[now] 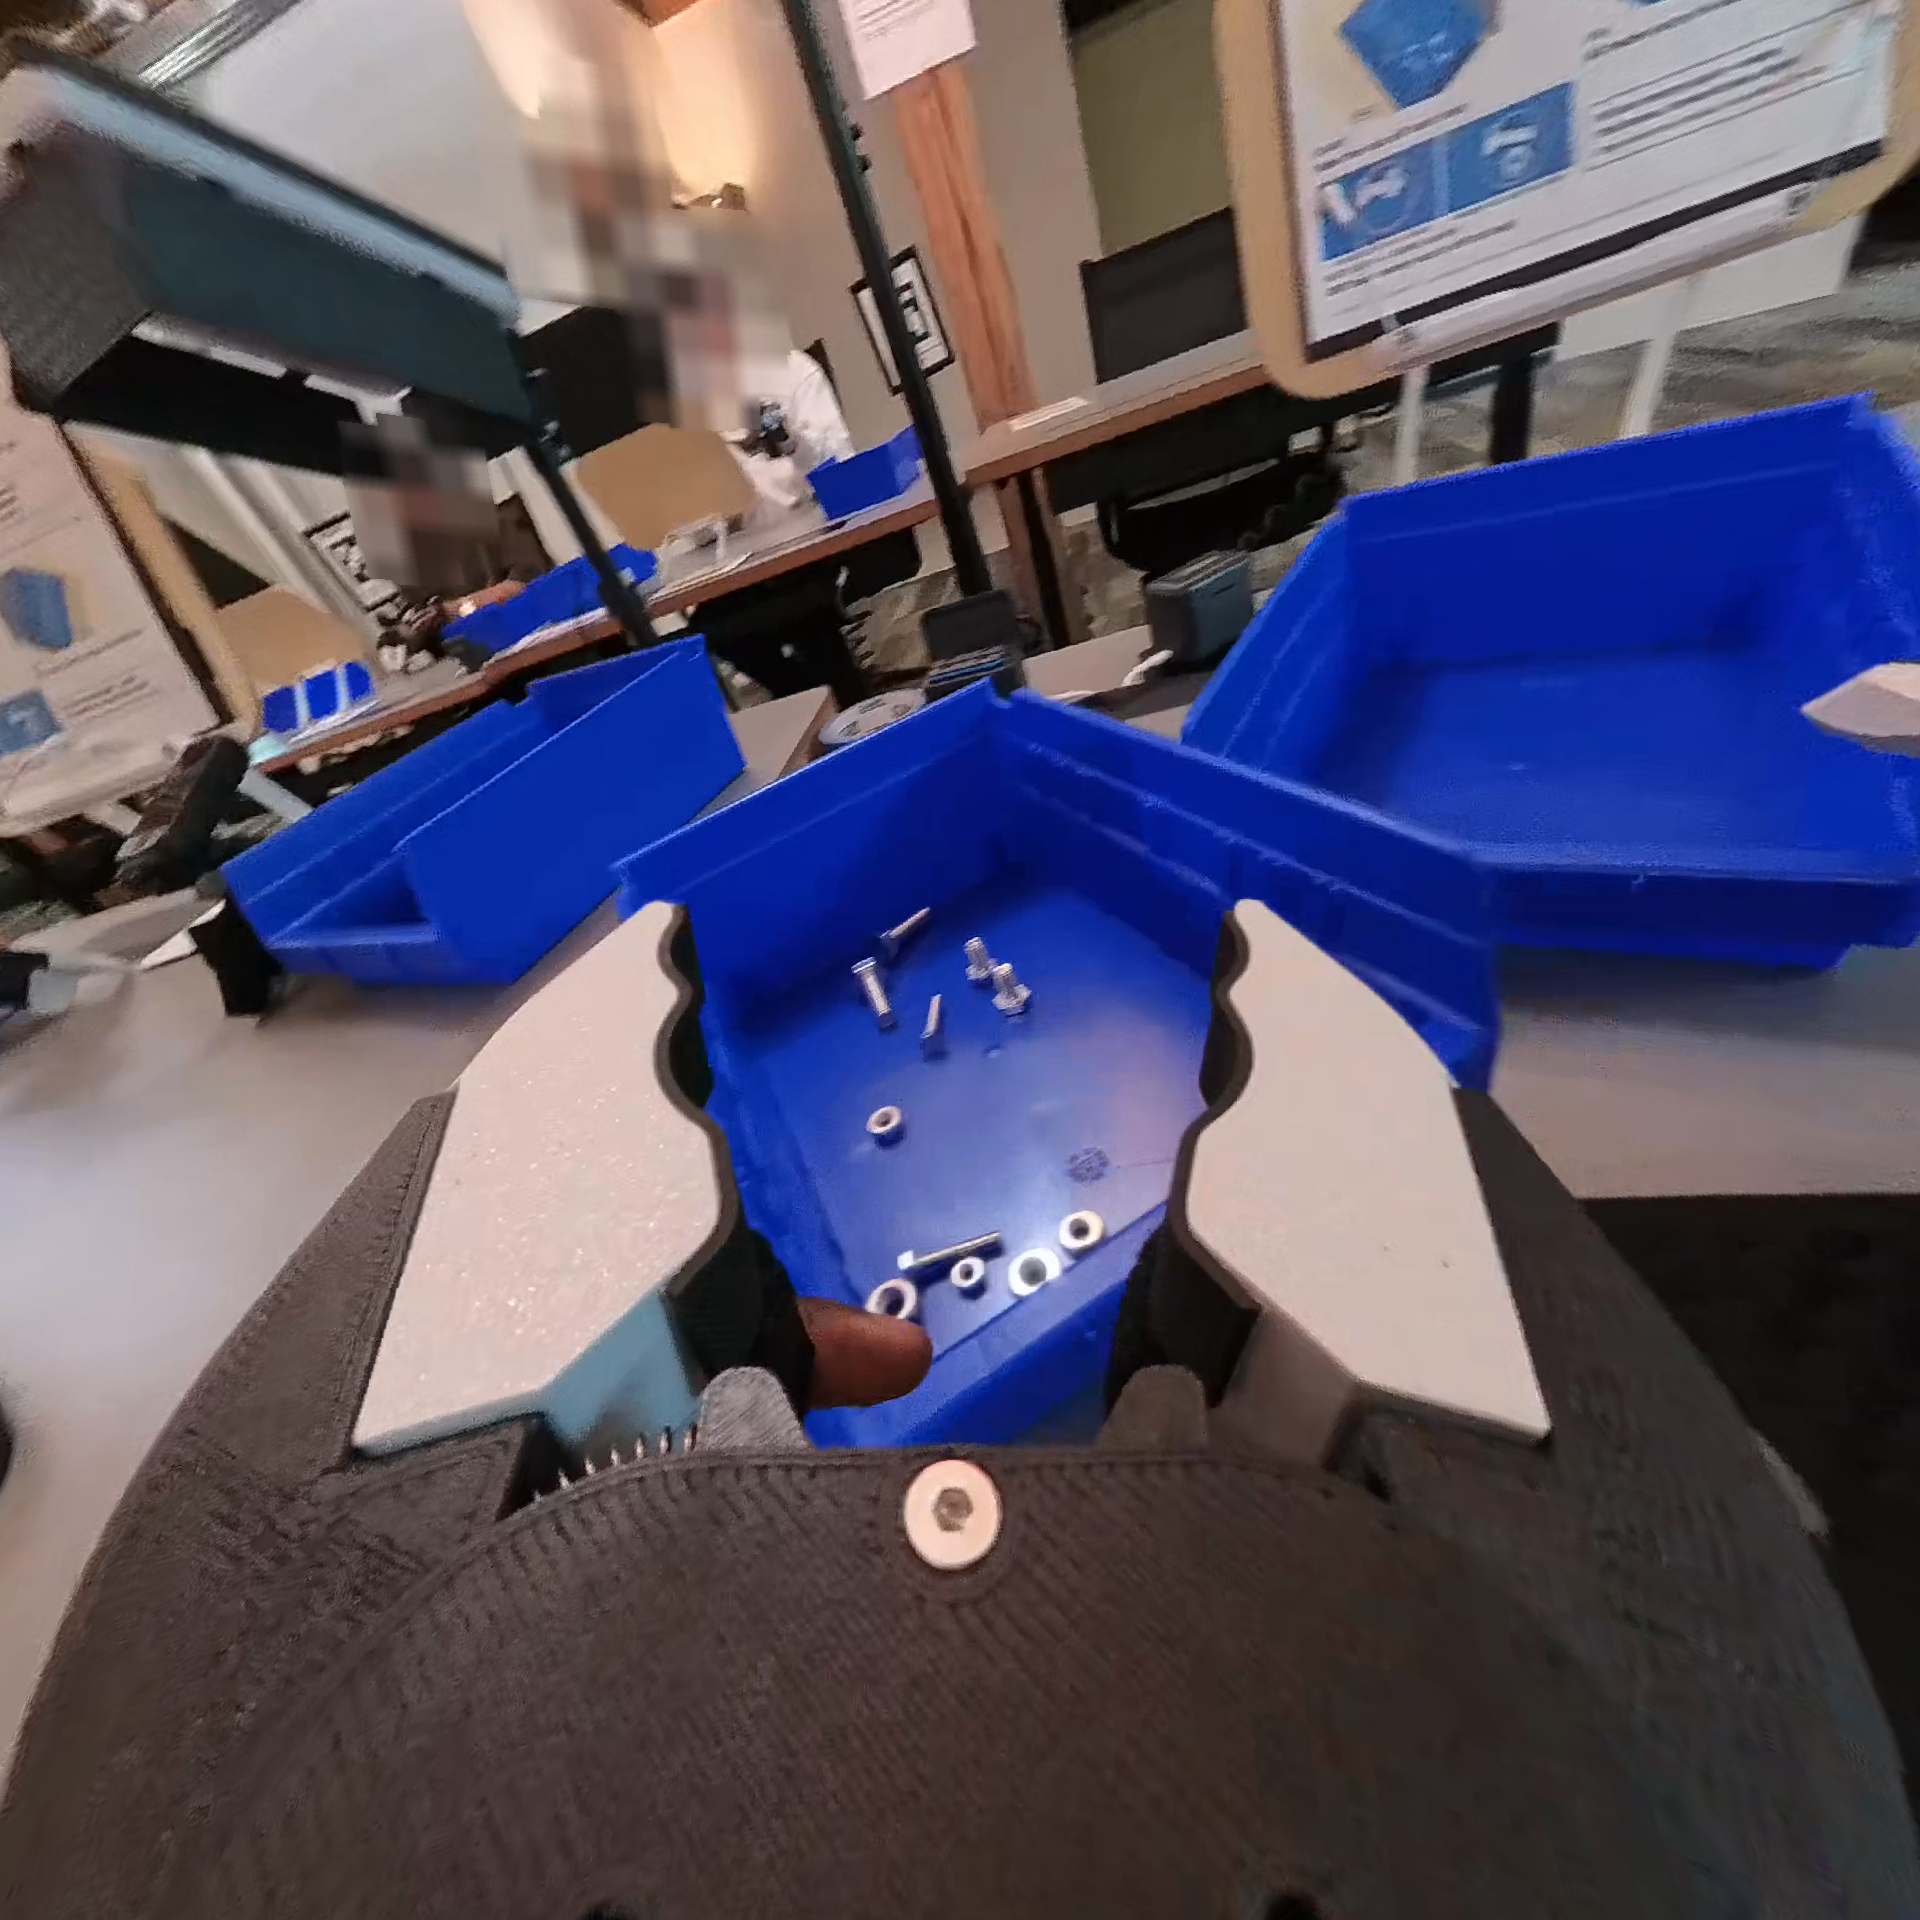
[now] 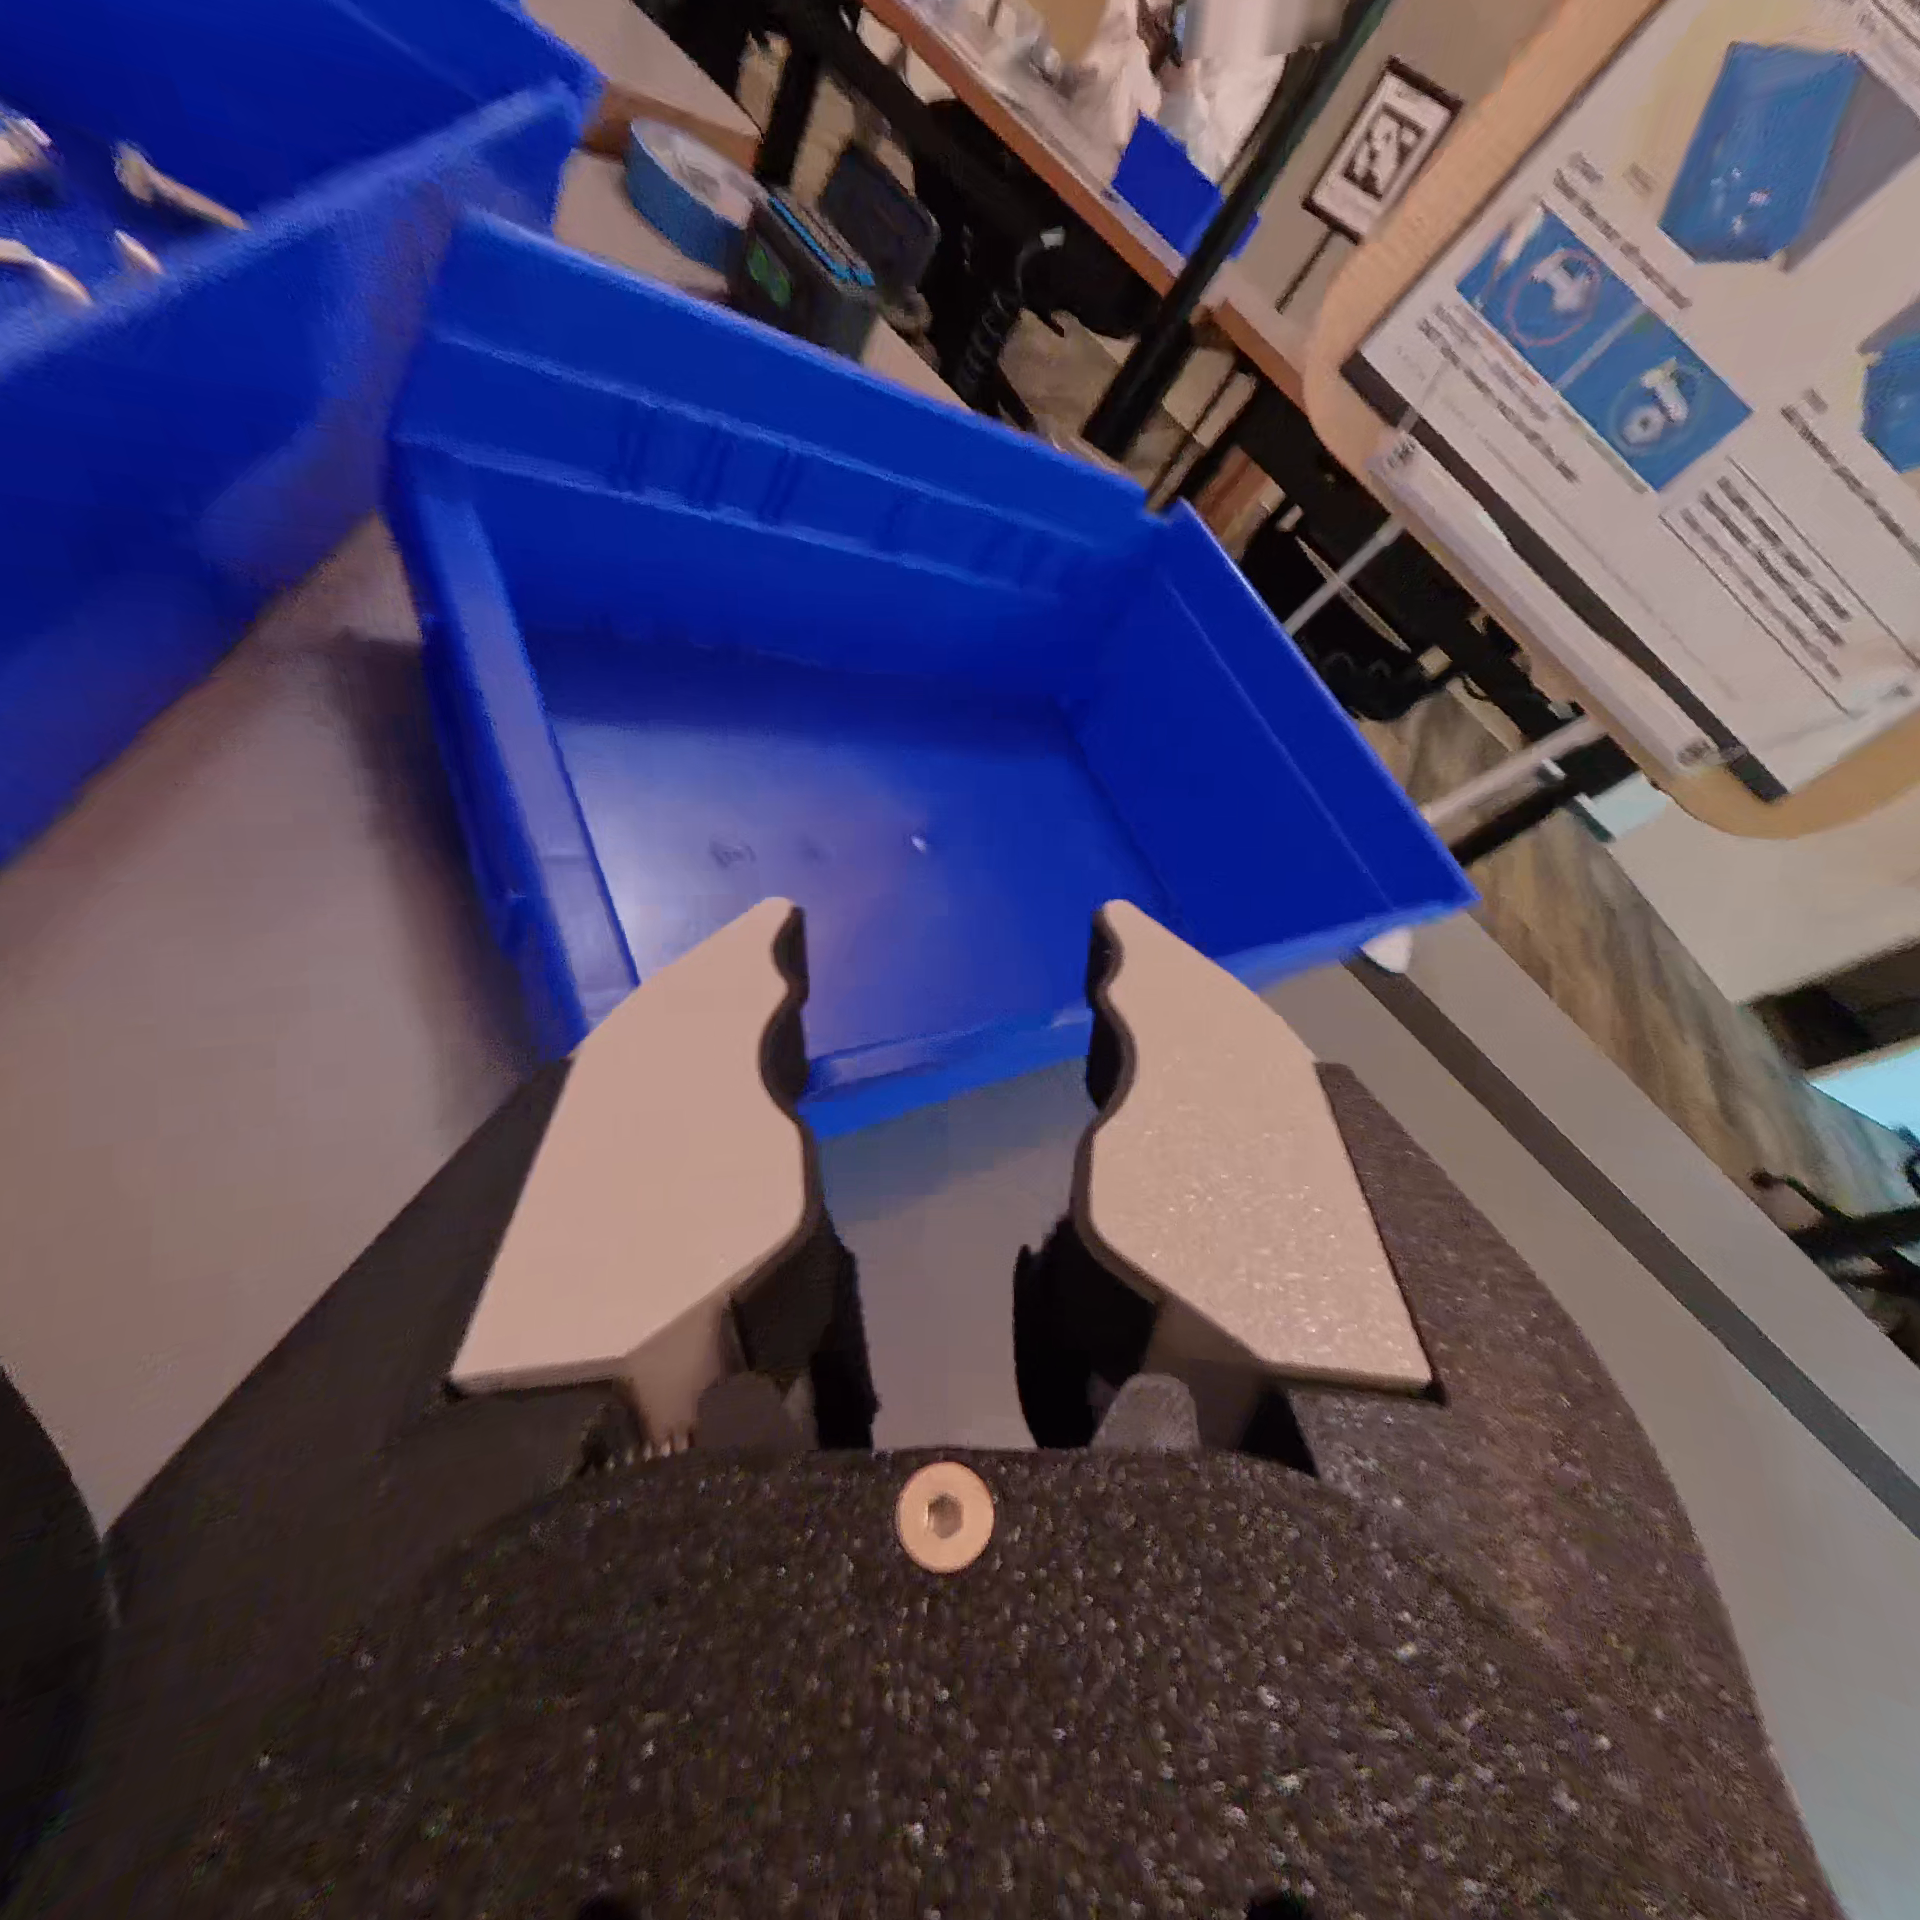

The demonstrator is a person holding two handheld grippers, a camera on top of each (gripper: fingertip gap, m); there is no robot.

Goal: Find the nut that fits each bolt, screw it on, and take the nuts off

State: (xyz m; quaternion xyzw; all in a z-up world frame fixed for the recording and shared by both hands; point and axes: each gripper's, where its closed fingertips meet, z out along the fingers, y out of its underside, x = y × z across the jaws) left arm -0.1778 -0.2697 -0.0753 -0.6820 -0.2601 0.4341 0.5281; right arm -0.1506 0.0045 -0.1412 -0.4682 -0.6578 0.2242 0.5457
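Note:
In the left wrist view a blue middle bin (image 1: 1122, 790) holds several silver bolts (image 1: 873, 992) at its far side. Several silver nuts (image 1: 1034, 1271) and one more bolt (image 1: 951, 1252) lie near its front edge, and a single nut (image 1: 884, 1123) lies mid-floor. My left gripper (image 1: 956, 914) hangs above this bin, open wide, with nothing between its pads. My right gripper (image 2: 948, 914) is open and empty above the front edge of another blue bin (image 2: 1247, 665), whose floor is bare. One fingertip (image 1: 1870, 712) of it shows at the right edge of the left wrist view.
A third blue bin (image 1: 499, 821) stands to the left on the grey table (image 1: 208, 1143). The middle bin's wall (image 2: 208, 395) shows at the upper left of the right wrist view. A roll of blue tape (image 2: 686, 187) lies behind the bins. The table's edge (image 2: 1621, 1174) runs on the right. It is some 20 centimeters from my left tips to the single nut (image 1: 884, 1123).

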